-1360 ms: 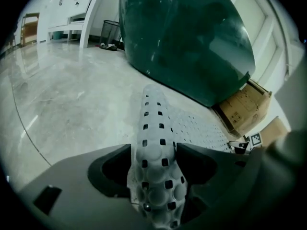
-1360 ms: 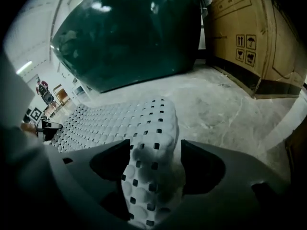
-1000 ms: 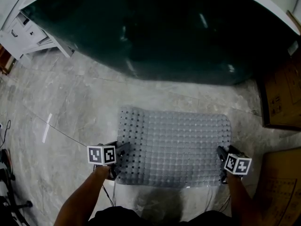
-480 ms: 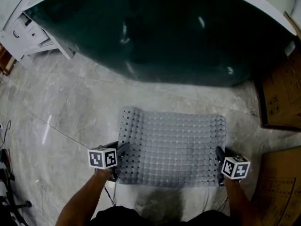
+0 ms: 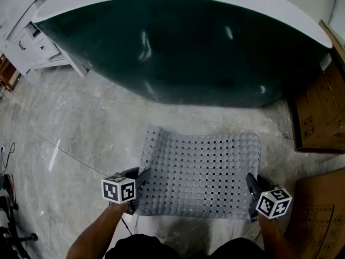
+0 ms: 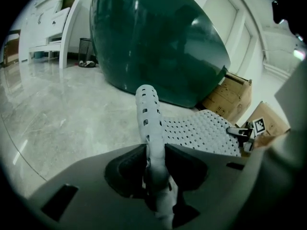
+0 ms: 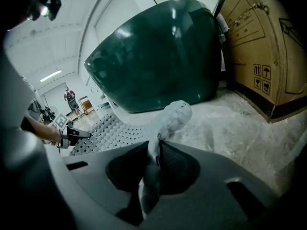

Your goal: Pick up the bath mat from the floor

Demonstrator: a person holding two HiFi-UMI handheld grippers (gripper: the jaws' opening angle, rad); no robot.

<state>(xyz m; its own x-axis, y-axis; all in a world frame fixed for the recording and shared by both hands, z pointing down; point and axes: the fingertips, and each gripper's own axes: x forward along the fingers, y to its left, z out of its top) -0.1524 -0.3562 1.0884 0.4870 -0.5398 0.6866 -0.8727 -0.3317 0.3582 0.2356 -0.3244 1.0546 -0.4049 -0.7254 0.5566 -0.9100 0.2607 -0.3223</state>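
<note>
My left gripper (image 5: 139,189) at 7 o'clock, right gripper (image 5: 251,196) at 5: jaws just closing, both now clamped on mat (image 5: 202,166) corners. Near edge risen off floor (image 5: 81,117); I judge lift under way.

Tub (image 5: 205,47) ahead, boxes (image 5: 318,107) right; open floor (image 5: 81,117) left

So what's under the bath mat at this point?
Only grey marble floor shows around the bath mat; what lies directly beneath is covered by it. The left claw and right claw, jaws just closed further, pinch its side edges.
</note>
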